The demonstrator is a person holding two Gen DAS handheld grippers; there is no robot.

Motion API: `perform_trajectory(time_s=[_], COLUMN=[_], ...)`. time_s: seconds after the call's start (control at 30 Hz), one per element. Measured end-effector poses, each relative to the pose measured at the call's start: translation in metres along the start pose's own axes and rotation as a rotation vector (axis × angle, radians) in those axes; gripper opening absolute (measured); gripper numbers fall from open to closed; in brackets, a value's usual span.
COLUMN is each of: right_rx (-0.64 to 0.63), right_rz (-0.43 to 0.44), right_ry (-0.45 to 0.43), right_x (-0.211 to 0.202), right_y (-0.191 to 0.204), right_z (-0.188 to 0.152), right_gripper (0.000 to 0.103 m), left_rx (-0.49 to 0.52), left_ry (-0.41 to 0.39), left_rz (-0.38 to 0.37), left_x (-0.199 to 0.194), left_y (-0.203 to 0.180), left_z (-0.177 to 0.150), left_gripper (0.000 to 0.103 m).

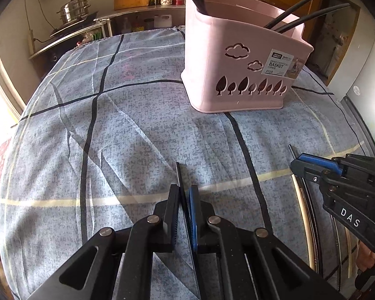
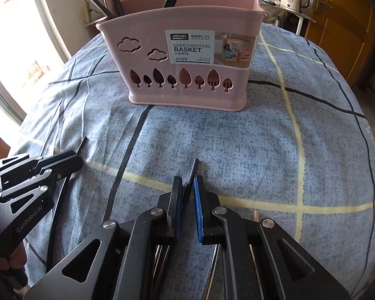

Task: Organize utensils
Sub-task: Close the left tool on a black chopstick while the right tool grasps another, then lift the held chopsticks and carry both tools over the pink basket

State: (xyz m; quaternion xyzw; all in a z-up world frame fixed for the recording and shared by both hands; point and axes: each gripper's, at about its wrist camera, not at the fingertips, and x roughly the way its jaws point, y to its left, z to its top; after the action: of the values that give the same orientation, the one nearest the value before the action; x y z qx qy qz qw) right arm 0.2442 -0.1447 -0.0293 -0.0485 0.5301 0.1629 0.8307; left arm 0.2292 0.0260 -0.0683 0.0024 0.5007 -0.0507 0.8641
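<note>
Both your grippers clamped on black chopsticks, basket ahead.
Your left gripper (image 1: 185, 200) pinches a chopstick (image 1: 178, 175); your right gripper (image 2: 187, 190) grips another chopstick (image 2: 193, 170), tips poking out past the pads. Pink basket (image 2: 187, 75) stands upright on the checked cloth (image 2: 237, 145), well apart, several chopsticks already inside.

my left gripper (image 1: 185, 192): matt black metal-looking links, bright steel pivot pins, one blue pad that looks rubbery, the other black and ribbed. my right gripper (image 2: 188, 185): same finish. chopstick (image 1: 179, 175) in left jaws: smooth, dark, slightly glossy. chopstick (image 2: 193, 172) in right jaws: same. basket (image 1: 237, 57): smooth pink plastic, satin sheen, glossy paper label (image 2: 210, 47). tablecloth (image 1: 137, 130): woven cloth, matt, creased. pot (image 1: 73, 12): polished steel.
</note>
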Motion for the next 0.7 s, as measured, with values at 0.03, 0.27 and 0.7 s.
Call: perform_trajectory(time_s=[0.03, 0.27, 0.7], right_rx=[-0.002, 0.038, 0.080], right_rz=[-0.003, 0.036, 0.121], right_ry=[0.001, -0.010, -0.211], right_x=[0.000, -0.002, -0.071], right_y=[0.000, -0.006, -0.020], right_z=[0.000, 0.000, 0.023], right_gripper=[0.010, 0.005, 0.004], left_rx=[0.008, -0.009, -0.022], left_ry=[-0.001, -0.003, -0.186], left_rz=[0.010, 0.009, -0.049], left_x=[0.000, 0.000, -0.068], left_y=[-0.002, -0.003, 0.000], left_z=[0.000, 0.004, 0.034], left_gripper=[0.007, 0.005, 0.004])
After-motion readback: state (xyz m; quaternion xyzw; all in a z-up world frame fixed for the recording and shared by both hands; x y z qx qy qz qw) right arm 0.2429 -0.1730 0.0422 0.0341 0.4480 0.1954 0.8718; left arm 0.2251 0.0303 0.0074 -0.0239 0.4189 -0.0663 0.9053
